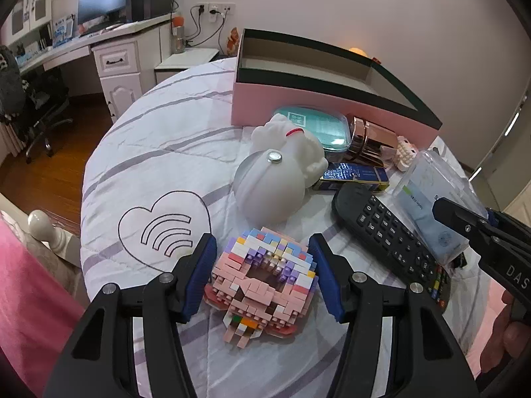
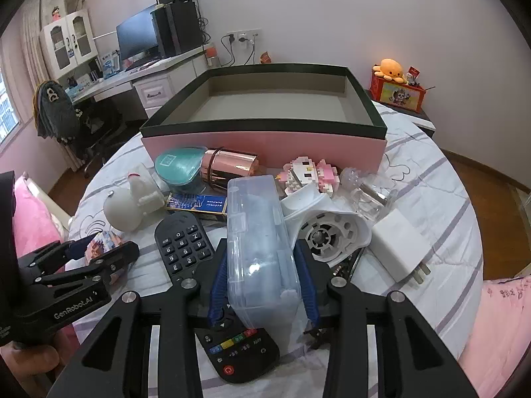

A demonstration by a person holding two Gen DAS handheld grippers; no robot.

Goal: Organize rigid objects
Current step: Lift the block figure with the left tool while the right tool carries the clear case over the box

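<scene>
Left gripper (image 1: 262, 275) open astride brick toy (image 1: 262, 282), lower centre.
Light, knobbly, crumbles easily: squeeze flat sides gently. Right gripper (image 2: 262, 285) clamping clear case (image 2: 259, 245).

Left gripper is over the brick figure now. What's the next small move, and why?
Probably close the left gripper on the brick figure. The figure lies between the blue pads with a gap on each side, so nothing is gripped yet. The pink box behind is open and looks empty, ready to take it. The right gripper already holds the clear case.
</scene>
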